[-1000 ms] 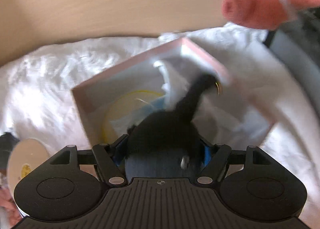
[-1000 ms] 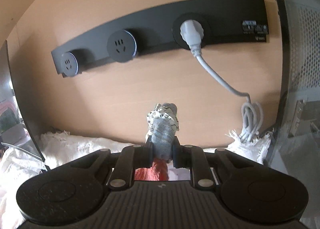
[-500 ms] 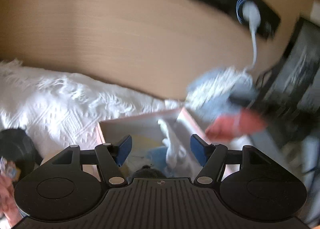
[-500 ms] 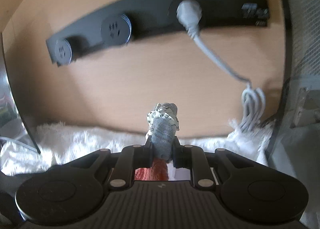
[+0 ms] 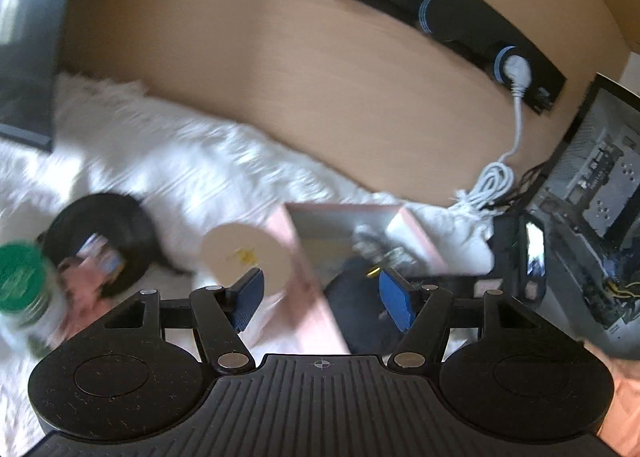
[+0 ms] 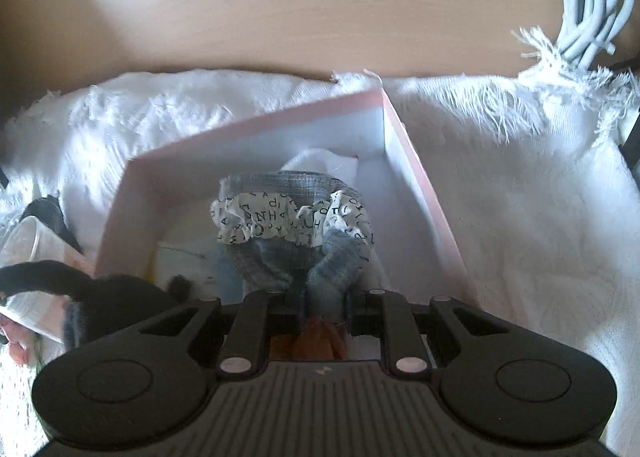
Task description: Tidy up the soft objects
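A pink box (image 6: 420, 177) with a white inside sits on a white fringed cloth (image 6: 520, 197). My right gripper (image 6: 324, 297) is shut on a grey sock with a lettered white cuff (image 6: 292, 213) and holds it over the box's inside. A dark soft item (image 6: 100, 297) lies at the box's left front. In the left wrist view my left gripper (image 5: 320, 297) is open and empty, above the box's near wall (image 5: 316, 297), with the dark soft item (image 5: 352, 297) in the box just beyond it.
A paper cup (image 5: 248, 257), a black ring-shaped object (image 5: 100, 233) and a green-lidded jar (image 5: 20, 277) stand left of the box. A power strip (image 5: 440, 17) with a white cable (image 5: 496, 173) is on the wooden back wall. A computer case (image 5: 592, 217) stands right.
My left gripper let go of the dark soft item into the box, opened and pulled back to the left. My right gripper came down with the sock over the box.
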